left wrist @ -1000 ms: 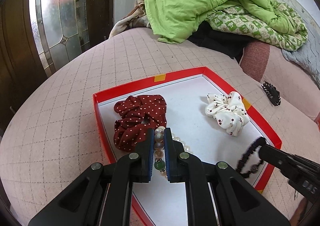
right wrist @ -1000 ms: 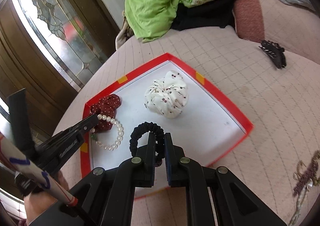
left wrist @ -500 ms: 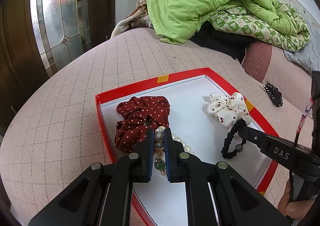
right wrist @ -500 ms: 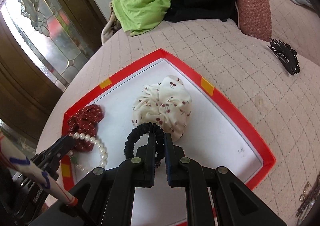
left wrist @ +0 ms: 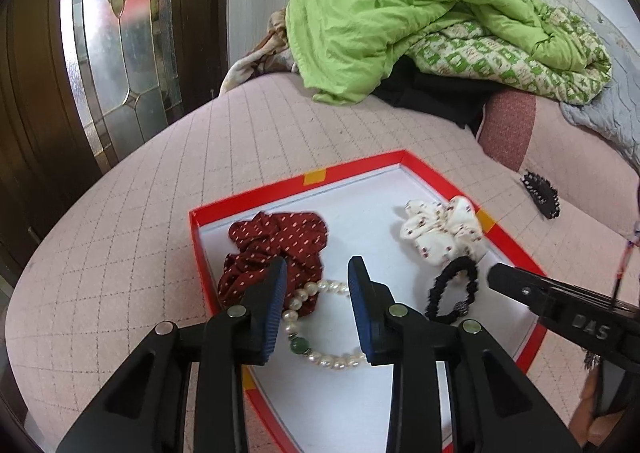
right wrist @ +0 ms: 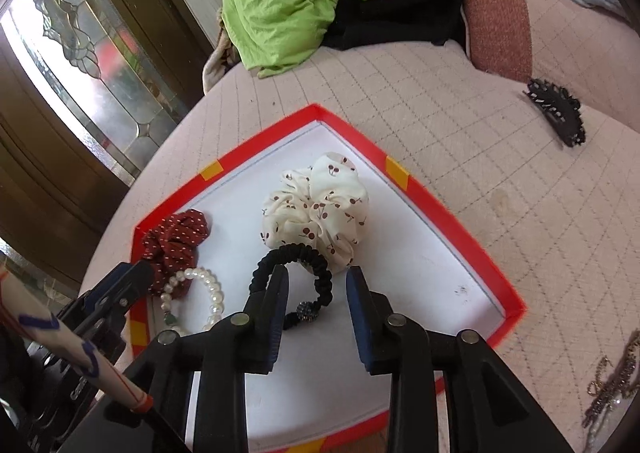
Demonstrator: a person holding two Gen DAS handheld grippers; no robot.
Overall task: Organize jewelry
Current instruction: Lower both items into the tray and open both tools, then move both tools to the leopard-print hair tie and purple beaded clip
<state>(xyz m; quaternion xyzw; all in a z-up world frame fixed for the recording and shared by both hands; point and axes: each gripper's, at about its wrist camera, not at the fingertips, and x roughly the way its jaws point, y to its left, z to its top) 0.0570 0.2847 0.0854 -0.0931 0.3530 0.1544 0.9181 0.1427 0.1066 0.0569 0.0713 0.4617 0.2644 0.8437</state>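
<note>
left gripper [left wrist: 316, 273] spread wide, empty, over pearl bracelet [left wrist: 320, 327] | right gripper [right wrist: 317, 281] parted, empty, over black hair tie [right wrist: 294, 281] | only right view shows chain [right wrist: 612, 381] beside red tray [right wrist: 448, 209]

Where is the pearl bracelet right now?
The pearl bracelet lies in the red tray, at its near left, partly over the dark red scrunchie, between the open left gripper fingers.

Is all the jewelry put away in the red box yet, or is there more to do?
Mostly done. The red box already holds the pearl bracelet, black hair tie, dark red scrunchie and white cherry scrunchie. Nothing is in hand: the left tongs and right tongs are both open. Left on the bed: the black hair claw and a sparkly chain.
</note>
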